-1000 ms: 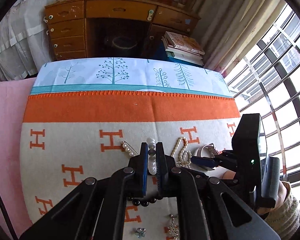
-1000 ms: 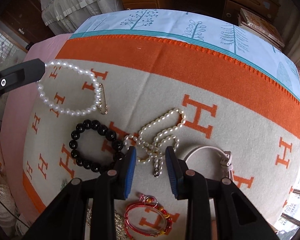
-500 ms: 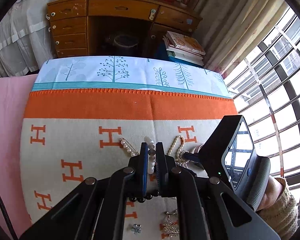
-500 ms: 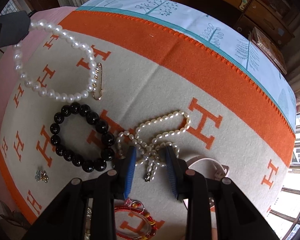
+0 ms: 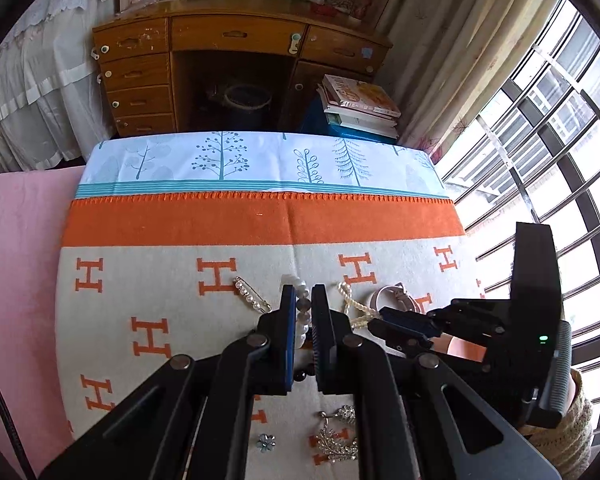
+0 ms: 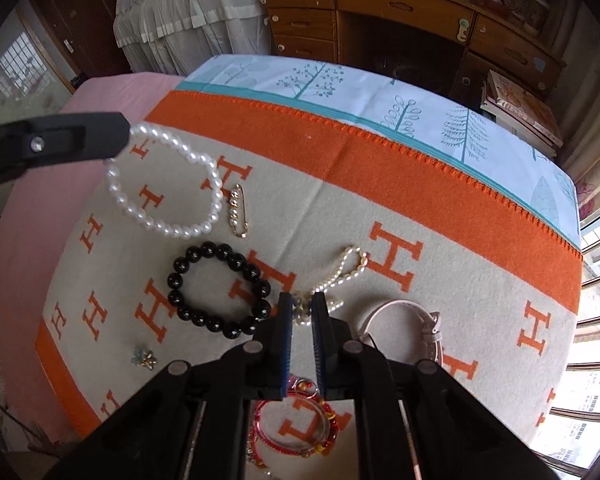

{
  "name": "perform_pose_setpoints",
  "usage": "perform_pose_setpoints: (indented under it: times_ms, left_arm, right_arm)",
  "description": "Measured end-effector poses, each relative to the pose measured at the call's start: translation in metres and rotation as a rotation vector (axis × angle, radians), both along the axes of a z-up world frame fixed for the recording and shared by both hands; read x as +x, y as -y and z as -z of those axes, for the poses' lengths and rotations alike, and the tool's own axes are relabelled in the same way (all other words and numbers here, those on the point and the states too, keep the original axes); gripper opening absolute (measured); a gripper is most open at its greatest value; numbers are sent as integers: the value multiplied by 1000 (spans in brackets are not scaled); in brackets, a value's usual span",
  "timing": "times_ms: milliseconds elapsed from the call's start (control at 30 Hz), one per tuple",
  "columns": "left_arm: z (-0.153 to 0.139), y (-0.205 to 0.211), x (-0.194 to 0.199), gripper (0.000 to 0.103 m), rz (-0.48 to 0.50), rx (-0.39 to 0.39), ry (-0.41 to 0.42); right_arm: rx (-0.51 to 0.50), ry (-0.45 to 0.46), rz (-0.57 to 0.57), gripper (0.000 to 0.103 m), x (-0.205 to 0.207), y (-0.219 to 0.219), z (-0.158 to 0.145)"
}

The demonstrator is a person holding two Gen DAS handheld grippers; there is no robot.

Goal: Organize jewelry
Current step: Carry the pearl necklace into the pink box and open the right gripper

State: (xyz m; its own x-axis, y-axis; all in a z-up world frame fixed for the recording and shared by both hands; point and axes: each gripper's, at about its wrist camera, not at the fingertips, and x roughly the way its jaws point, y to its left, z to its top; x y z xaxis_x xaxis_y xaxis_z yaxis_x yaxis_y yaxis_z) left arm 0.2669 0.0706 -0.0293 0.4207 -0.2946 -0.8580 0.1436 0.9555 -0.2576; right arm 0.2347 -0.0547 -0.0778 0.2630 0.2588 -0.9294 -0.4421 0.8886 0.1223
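Here the left gripper (image 5: 300, 320) is clamped on the white pearl bracelet (image 6: 166, 184), which hangs at ten o'clock over the orange-and-cream blanket (image 6: 440, 184). The right gripper (image 6: 301, 312) is pinched on the cream pearl necklace (image 6: 340, 274), bunched near the blanket's centre. Both strands look light, limp and slippery, so gripping across several beads seems safest.

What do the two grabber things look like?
Each hand-held gripper, left and right, is black plastic with linked arms, round silver rivets and blue finger pads. The right one's body shows a green light and a knitted cream sleeve.
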Motion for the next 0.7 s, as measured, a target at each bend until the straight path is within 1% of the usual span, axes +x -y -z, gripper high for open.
perform_pose_setpoints:
  times_ms: [200,267,367,467,533,600,700]
  left_arm:
    - [-37,31,-29,5,57,-7,66]
    - [-49,47,-41,5,87,-16,88]
    - [-65,75,-60,5,141,-36,118]
    - [-74,107,-78,5,205,-65,135]
    - [-76,130,-89,5,251,-84,139]
    - [-73,153,-100,5,297,-98,133]
    - [-58,187,-114,5,357,-107,110]
  right_arm:
    - [157,161,58,9,-49,33,-83]
    - [204,209,79,9,-67,48,-106]
    - [242,280,126,9,-95,71,-134]
    - [269,323,185,9,-121,100,-151]
    - [281,340,223,9,-138,120,-156]
    - [282,359,261,9,-153,139,-158]
    - [293,368,319,9,-175,167,-152]
